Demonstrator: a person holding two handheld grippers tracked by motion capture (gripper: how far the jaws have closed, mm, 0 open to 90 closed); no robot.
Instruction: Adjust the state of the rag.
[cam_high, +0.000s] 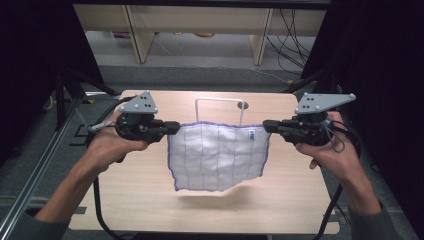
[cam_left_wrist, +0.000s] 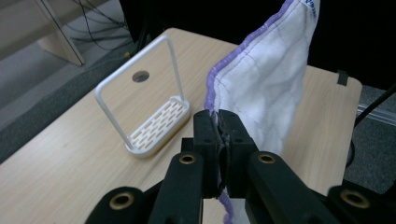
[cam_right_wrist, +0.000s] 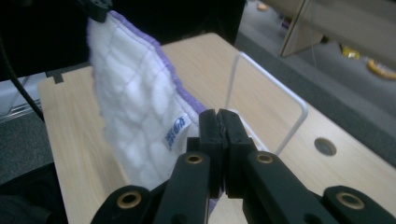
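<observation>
A white quilted cloth (cam_high: 217, 155) with a purple hem hangs spread above the table, held by its two top corners. My left gripper (cam_high: 175, 127) is shut on its left corner, and my right gripper (cam_high: 266, 126) is shut on its right corner near a small label (cam_high: 251, 133). In the left gripper view the cloth (cam_left_wrist: 266, 79) rises from between the closed jaws of my left gripper (cam_left_wrist: 218, 122). The right gripper view has the cloth (cam_right_wrist: 140, 112) running away to the left of my right gripper (cam_right_wrist: 219, 121). A white wire rack (cam_high: 220, 107) stands upright behind the cloth, its slotted base (cam_left_wrist: 161, 123) flat on the table.
The light wooden table (cam_high: 145, 200) has a round cable hole (cam_high: 243, 105) near its far edge. Black curtains flank both sides. Grey floor, wooden furniture legs and cables lie beyond the far edge. A cable trails off the table's left edge.
</observation>
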